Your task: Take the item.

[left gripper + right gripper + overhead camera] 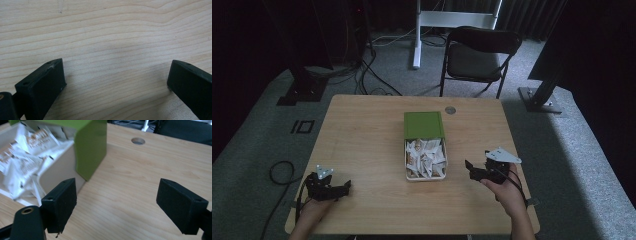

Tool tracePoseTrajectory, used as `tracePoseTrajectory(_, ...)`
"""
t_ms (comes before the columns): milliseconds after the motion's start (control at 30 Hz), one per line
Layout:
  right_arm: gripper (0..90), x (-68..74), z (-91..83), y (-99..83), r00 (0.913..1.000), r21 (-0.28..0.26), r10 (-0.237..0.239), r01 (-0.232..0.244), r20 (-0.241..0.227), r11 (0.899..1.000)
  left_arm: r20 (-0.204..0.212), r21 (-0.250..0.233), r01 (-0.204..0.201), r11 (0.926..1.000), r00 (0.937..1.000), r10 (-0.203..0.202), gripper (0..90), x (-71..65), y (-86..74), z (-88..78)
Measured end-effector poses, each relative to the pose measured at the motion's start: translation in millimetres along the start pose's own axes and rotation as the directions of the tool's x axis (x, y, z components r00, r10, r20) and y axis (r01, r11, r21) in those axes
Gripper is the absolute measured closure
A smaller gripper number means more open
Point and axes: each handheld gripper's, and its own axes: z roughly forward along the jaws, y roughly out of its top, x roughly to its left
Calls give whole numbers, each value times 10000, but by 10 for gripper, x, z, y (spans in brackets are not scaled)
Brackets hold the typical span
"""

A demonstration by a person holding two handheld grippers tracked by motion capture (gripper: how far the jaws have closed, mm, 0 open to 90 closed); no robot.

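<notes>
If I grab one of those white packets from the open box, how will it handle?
The packets look crumpled and loosely heaped, so probably thin, light and floppy. Their wrappers seem glossy in the right gripper view, so perhaps slippery. Neighbours may lift along, since they overlap in the box.

Box [425, 145] mid-table [362, 130], packets [426, 157] inside, chair [479, 55] behind.

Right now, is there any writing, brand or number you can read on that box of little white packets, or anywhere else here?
White paper packets in the white open box: brown print shows on them, too blurred to read.
Green sliding lid of the box: plain, no text.
Light wooden table: no text.
Black grippers, left gripper and right gripper: no label legible.
</notes>
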Motion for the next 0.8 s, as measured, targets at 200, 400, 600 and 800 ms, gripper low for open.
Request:
tracePoseTrajectory(200,194,80,31,125,9991,-137,-383,381,-184,9992,2,3,0,10000,10000,0,23,0,0,0)
tracePoseTrajectory(400,195,168,65,245,9969,-199,-611,602,-488,9980,3,4,3,10000,10000,-3,23,0,0,0)
tracePoseTrajectory(600,196,259,98,348,9946,-373,-662,634,-802,9973,1,3,1,10000,10000,-1,23,0,0,0)
tracePoseTrajectory(800,202,403,173,425,9892,-490,-875,822,-1173,9954,2,-12,19,10000,10000,-19,23,-1,0,1)
